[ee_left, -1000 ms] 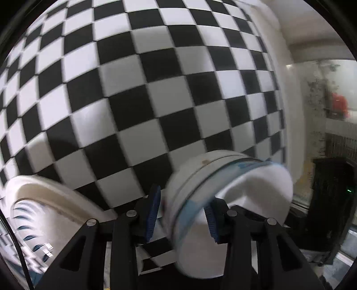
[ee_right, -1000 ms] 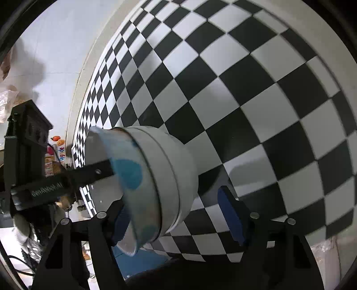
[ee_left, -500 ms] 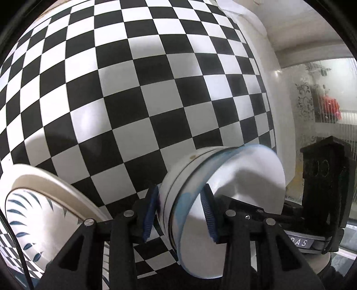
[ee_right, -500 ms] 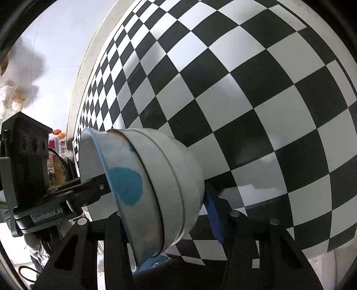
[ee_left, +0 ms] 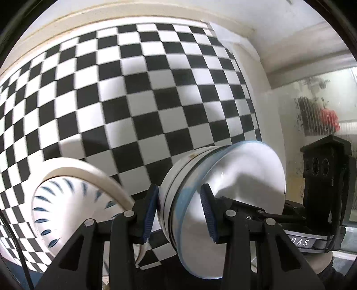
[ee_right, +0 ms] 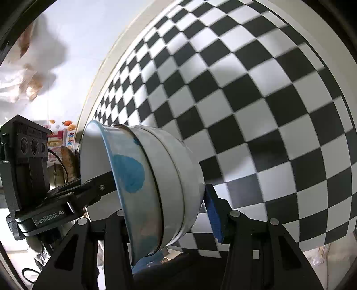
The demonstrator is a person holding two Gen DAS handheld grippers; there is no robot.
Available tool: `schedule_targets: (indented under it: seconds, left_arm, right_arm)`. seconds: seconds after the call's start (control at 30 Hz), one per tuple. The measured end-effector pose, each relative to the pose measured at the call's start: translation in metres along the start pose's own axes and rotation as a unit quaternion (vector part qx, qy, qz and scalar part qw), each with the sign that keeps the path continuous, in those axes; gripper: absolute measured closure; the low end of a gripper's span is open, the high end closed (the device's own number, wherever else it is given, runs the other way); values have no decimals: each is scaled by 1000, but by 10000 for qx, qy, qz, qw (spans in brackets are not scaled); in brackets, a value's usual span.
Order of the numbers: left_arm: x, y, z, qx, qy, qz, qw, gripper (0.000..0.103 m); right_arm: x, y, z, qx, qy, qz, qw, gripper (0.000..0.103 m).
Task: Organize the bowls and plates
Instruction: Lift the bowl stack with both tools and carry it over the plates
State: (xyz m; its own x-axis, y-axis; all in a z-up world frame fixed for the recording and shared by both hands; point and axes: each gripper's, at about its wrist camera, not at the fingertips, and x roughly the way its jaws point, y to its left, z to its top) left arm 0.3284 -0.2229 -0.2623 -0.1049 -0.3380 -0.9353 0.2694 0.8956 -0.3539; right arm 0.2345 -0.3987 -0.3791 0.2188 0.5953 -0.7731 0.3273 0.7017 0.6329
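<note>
A stack of white bowls (ee_left: 225, 178) with blue marks hangs tilted on its side above the checkered table (ee_left: 156, 100). My left gripper (ee_left: 179, 209) is shut on the stack's rim, one blue pad outside and one inside. In the right wrist view the same bowl stack (ee_right: 156, 183) fills my right gripper (ee_right: 169, 214), which is shut on it. Its right pad (ee_right: 213, 214) presses on the base, and its left finger is hidden behind the rim. The left gripper's finger (ee_right: 98, 185) reaches into the top bowl. A white plate (ee_left: 67, 200) with blue leaf marks lies at lower left.
The right gripper's black body (ee_left: 323, 178) sits close behind the stack on the right. The table's far edge meets a white wall (ee_left: 111, 13). A glass pane (ee_left: 323, 107) stands at the right, and packets and clutter (ee_right: 60, 142) lie past the table's left end.
The right jaws have closed onto the bowl stack. Both grippers have risen with it, so the table's far edge and the wall now show. More of the plate is in view.
</note>
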Motion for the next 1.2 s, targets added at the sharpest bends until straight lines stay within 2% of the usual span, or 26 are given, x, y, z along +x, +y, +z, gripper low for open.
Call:
schedule_targets:
  seconds: [0.27,0.53,0.87,1.2]
  left_arm:
    - [-40,41,-20,-386,-359,86,9986,68]
    - [-60,100,-51,-1006,-510,202,9934,68]
    - [-48,153,-81,-1634,-386,213,9856,68]
    - [-35,166,-86,-1810,-363,160,9827,68]
  right_arm:
    - [22,68,1,-544,253,53,9982,54]
    - [60,114,-27,-1005,677,94,9926,54]
    - [121,136,-44,-1160,1188,-65,9861,55]
    - [140,139,-42,-1303,1225,-356,9832,58]
